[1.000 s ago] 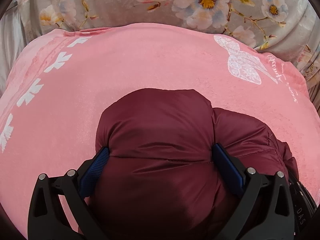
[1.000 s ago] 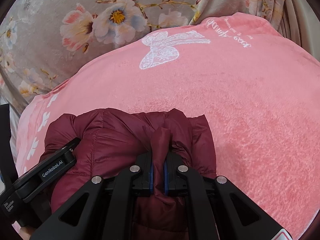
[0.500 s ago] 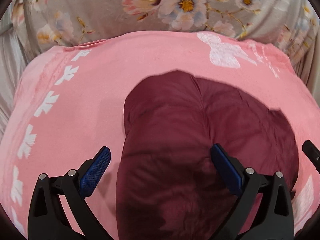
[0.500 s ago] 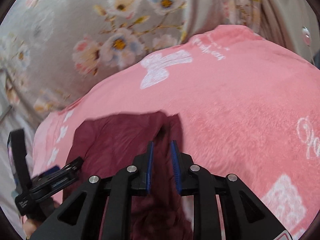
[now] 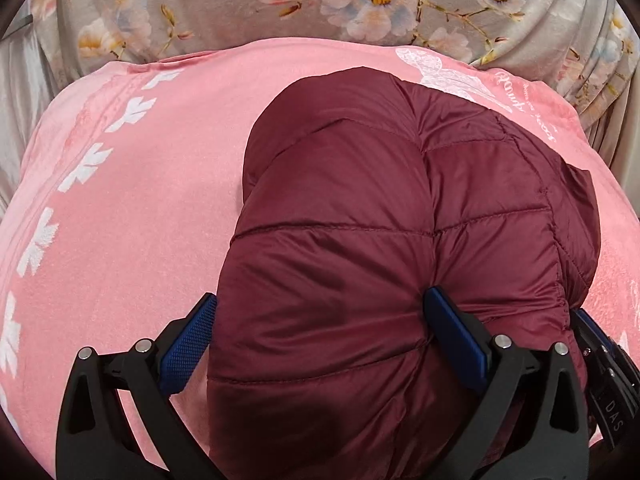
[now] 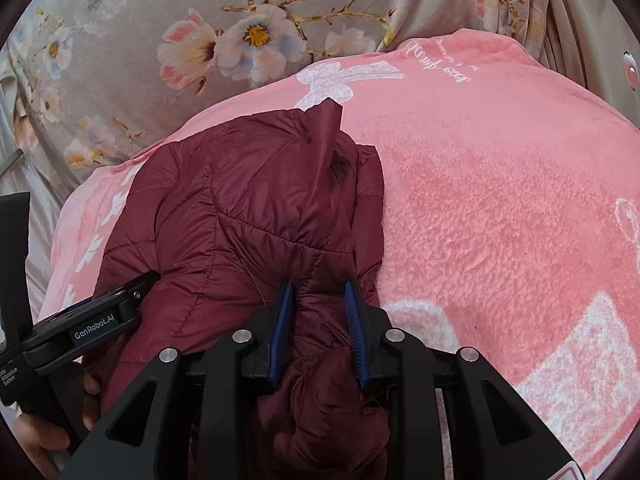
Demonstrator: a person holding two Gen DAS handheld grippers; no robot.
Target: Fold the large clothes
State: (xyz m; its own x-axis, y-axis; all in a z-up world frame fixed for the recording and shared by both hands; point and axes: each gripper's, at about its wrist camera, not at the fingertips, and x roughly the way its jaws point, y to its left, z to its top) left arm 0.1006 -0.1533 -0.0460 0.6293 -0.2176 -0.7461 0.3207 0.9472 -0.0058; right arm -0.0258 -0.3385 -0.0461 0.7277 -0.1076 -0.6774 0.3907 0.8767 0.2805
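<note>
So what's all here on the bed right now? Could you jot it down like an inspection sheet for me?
Surface: pink blanket with white prints.
Job's things: maroon puffer jacket, bundled on the blanket.
Clutter: nothing seen.
Grippers: left gripper wide open around the jacket's bulk; right gripper partly open with a jacket fold between its pads, firm grip uncertain.
Cables: nothing seen.
Surroundings: grey floral fabric beyond the blanket.

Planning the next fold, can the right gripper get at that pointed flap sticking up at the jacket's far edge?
Probably yes: the flap lies uncovered ahead, but the right gripper must first leave the jacket between its fingers.
</note>
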